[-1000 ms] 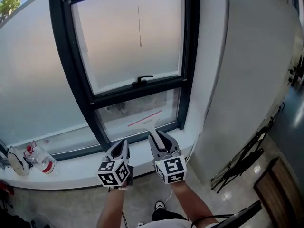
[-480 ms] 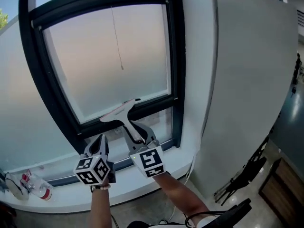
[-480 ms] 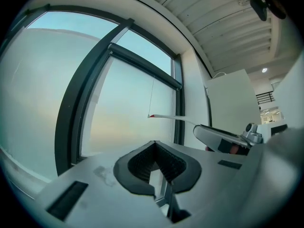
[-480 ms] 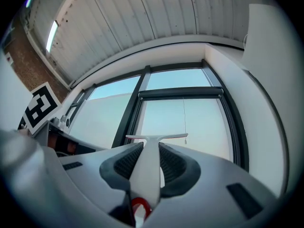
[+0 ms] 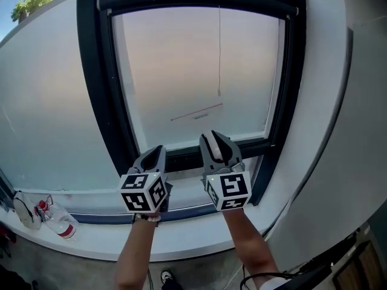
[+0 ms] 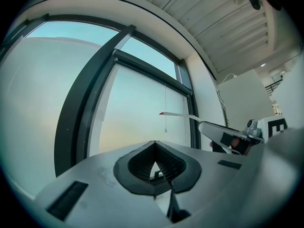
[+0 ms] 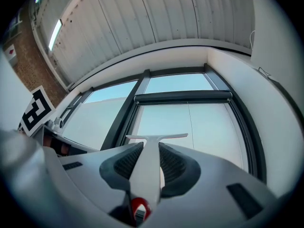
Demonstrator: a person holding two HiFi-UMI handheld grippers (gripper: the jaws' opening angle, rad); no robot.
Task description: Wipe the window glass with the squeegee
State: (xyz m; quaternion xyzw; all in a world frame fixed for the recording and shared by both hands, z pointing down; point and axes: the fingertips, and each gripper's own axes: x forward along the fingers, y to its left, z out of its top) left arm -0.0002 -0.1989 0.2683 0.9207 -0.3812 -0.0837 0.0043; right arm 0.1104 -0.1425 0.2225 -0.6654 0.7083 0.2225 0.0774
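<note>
While the right gripper [image 5: 213, 139] is clamped tight on the white handle of the squeegee [image 5: 197, 112], the blade sits level and thin across the lower half of the window glass [image 5: 181, 65]. It is edge-on to the head camera, and I can't say whether the rubber is actually touching the pane or just short of it. The left gripper [image 5: 156, 151] hangs just beside its partner, jaws pressed together on nothing, taking no part.

So where are we? The tool is in hand and up at the glass; that much is done. The wiping itself looks barely begun to me. The pane reads as one even frosted haze, pink at the middle and bluish toward the edges, with no streak, water line or cleaned band to mark any finished pass. By my read the full pane is left to do.

A thin pull cord [image 5: 219, 53] hangs in front of the glass, its end just above the blade, and could snag an upward stroke. A dark frame [image 5: 97, 89] boxes the pane, with a wider frosted panel [image 5: 42, 113] to its left. Below runs a white sill [image 5: 181, 237], with a plastic bottle [image 5: 59, 221] lying at its far left. A plain white wall [image 5: 344, 132] closes in on the right, and a slatted ceiling [image 7: 142, 23] runs overhead
</note>
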